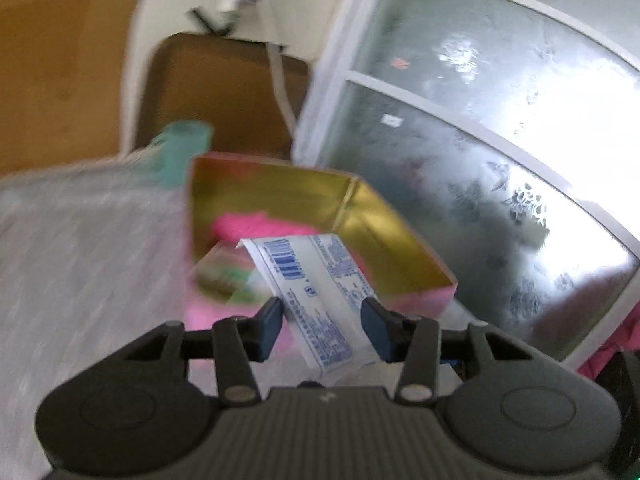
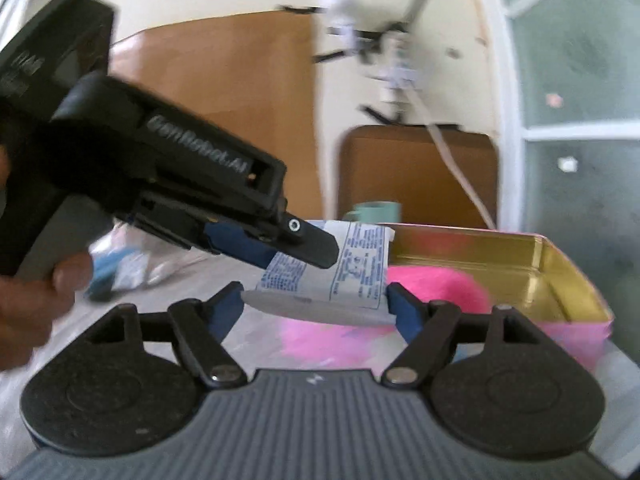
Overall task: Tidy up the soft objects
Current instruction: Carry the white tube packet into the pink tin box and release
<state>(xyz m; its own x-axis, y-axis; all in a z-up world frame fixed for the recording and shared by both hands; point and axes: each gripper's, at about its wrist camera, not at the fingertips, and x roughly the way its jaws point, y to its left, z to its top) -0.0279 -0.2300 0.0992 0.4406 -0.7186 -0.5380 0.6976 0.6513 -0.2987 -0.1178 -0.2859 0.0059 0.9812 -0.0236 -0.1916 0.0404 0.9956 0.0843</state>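
Note:
A white tissue packet [image 1: 312,280] with blue print hangs in the air in front of an open pink tin [image 1: 400,248] with a gold inside. My left gripper [image 1: 324,316] is shut on the packet, a blue pad on each side. In the right wrist view the left gripper [image 2: 304,254] comes in from the left in a person's hand [image 2: 36,300] and pinches the packet [image 2: 352,264] near its top. My right gripper [image 2: 316,300] spans the packet's lower edge, both pads against its ends. A fluffy pink thing [image 2: 436,284] lies in the tin [image 2: 560,272].
A teal mug [image 1: 184,148] stands behind the tin, in front of a brown chair back [image 1: 224,92]. Frosted window panes [image 1: 480,140] close off the right. A crumpled clear bag [image 2: 132,264] with something blue lies on the light tabletop [image 1: 80,260] at left.

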